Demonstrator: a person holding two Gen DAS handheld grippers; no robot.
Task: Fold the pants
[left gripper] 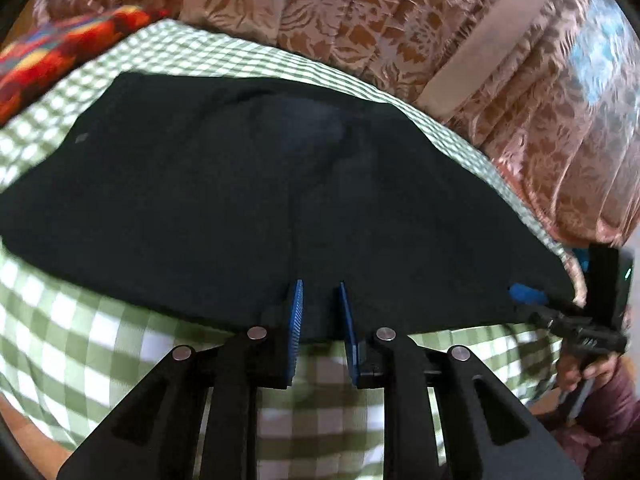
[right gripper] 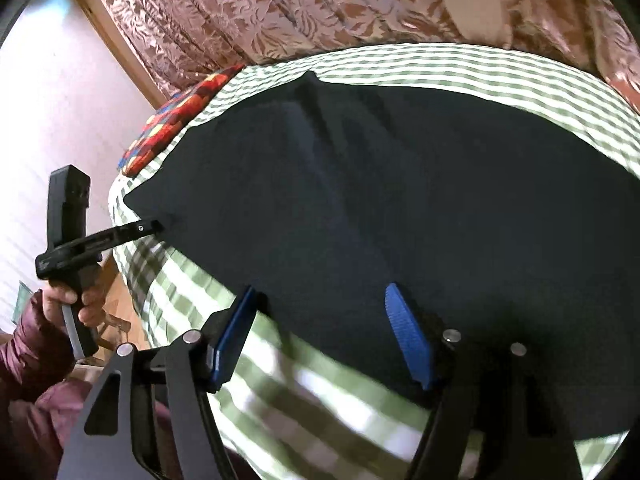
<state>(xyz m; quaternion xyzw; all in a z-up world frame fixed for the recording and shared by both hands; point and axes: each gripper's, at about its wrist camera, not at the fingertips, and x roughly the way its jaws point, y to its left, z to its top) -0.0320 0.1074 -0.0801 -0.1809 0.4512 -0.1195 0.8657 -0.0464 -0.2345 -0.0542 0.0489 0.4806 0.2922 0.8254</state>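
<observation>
The left tongs (left gripper: pixel 320 312) stood only a little apart at the near edge of the dark pants (left gripper: pixel 240 184). The cloth lay between them, but I could not tell if they pinched it. The right tongs (right gripper: pixel 320 336) stood wide and let go, over the near edge of the pants too. The pants lay spread flat on a bed with a green checked sheet (left gripper: pixel 80 340). A flowery curtain (left gripper: pixel 360 20) hung behind. I think a fold was being set up. Next, both tongs would need to pinch the edge and lift it over.
</observation>
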